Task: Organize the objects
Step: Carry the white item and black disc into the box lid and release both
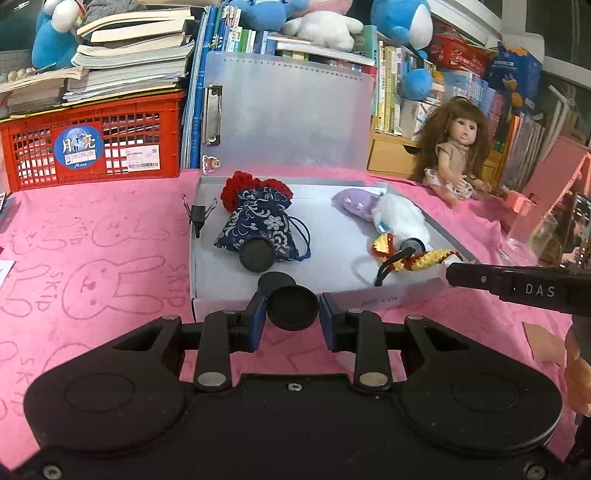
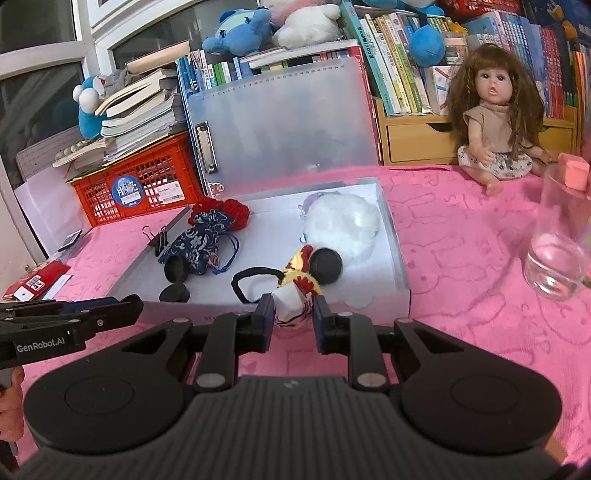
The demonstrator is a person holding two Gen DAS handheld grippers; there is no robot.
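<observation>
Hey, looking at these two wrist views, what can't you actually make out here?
- White item in the right tongs: right wrist view, pads and yellow crochet piece cover most of it; identity unclear.
- Purple pouch: right wrist view, nearly hidden behind the white plush.
- Handwriting on the box front wall: left wrist view, too small and blurred.
- Drinking glass: right wrist view, cut off by the right edge.

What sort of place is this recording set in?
Most likely a child's room or home study corner, on a table under a pink bunny-print cloth. Crammed books, plush toys piled on top and a doll sitting against the shelf all point to a home, not a lab.
</observation>
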